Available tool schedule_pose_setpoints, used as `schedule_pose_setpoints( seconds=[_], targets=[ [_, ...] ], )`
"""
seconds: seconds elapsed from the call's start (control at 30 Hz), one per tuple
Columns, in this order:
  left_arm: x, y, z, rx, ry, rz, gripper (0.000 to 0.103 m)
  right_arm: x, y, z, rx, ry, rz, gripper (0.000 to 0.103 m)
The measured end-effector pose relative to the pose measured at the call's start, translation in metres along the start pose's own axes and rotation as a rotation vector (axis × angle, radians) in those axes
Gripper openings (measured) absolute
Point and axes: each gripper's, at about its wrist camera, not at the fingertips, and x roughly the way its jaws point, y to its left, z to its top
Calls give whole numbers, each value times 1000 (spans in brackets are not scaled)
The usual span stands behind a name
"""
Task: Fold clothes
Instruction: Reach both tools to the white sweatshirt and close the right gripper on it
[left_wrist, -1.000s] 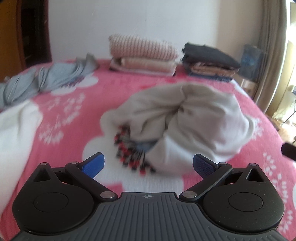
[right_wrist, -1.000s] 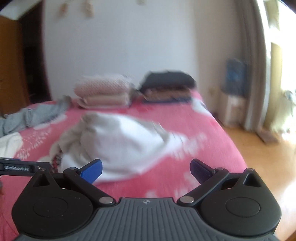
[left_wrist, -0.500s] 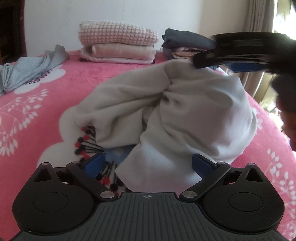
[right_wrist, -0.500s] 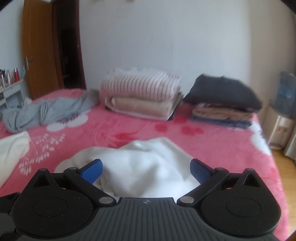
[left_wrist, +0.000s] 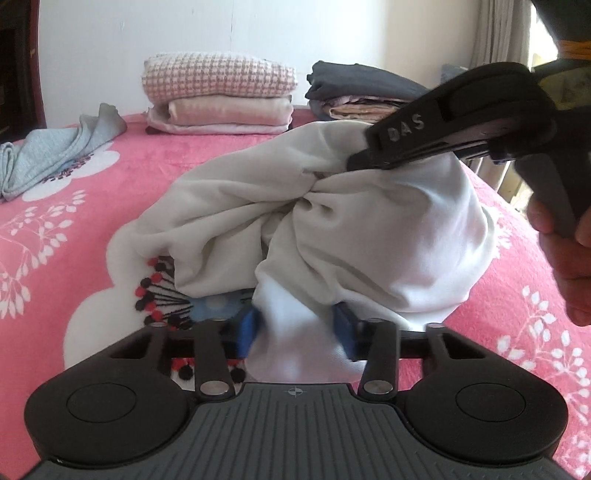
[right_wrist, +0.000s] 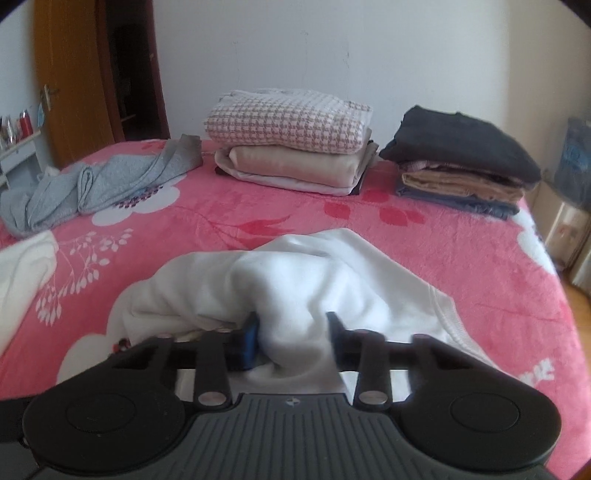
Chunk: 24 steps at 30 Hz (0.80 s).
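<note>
As jaws just closed — left gripper (left_wrist: 297, 332), right gripper (right_wrist: 291, 341) each pinch white garment (left_wrist: 369, 236) bunched between pads.

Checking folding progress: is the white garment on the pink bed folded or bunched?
Bunched: the crumpled white fabric garment lies heaped in twisted creases, no flat folds.

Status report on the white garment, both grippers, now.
Left gripper and right gripper have just been closing, both pinching the crumpled white garment on the pink bed. Unfolded. Nothing in the way.
</note>
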Motion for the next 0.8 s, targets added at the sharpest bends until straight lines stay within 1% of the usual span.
schedule_pose_setpoints(
  seconds=[0.03,0.13,0.23,0.3,0.4,0.47,0.6,0.7,0.73,0.8],
  targets=[
    [-1,1,0,0,1,-5,36,-5,2,-2,-9,-4,-5,26],
    [-7,0,-4,14,0,-22,34,-20,6,-7,-18,-4,-6,23],
    [-13,-2,-11,46,0,-37,33,-38,9,-15,-15,-2,5,21],
    [-19,-2,-15,47,-7,-51,33,-51,11,-24,-16,2,9,21],
    [-32,4,-22,-10,-12,-86,32,-72,15,-39,-19,23,20,20],
    [-44,9,-27,-35,-30,-121,33,-85,19,-51,-32,36,21,19],
    [-68,21,-35,-93,-54,-175,33,-109,17,-78,-16,71,28,19],
    [-82,34,-37,-166,-75,-204,40,-122,14,-103,19,113,37,18],
    [-86,38,-36,-187,-90,-205,45,-126,14,-111,31,130,41,18],
    [-91,47,-33,-219,-119,-197,47,-129,16,-130,41,176,49,18]
  ],
)
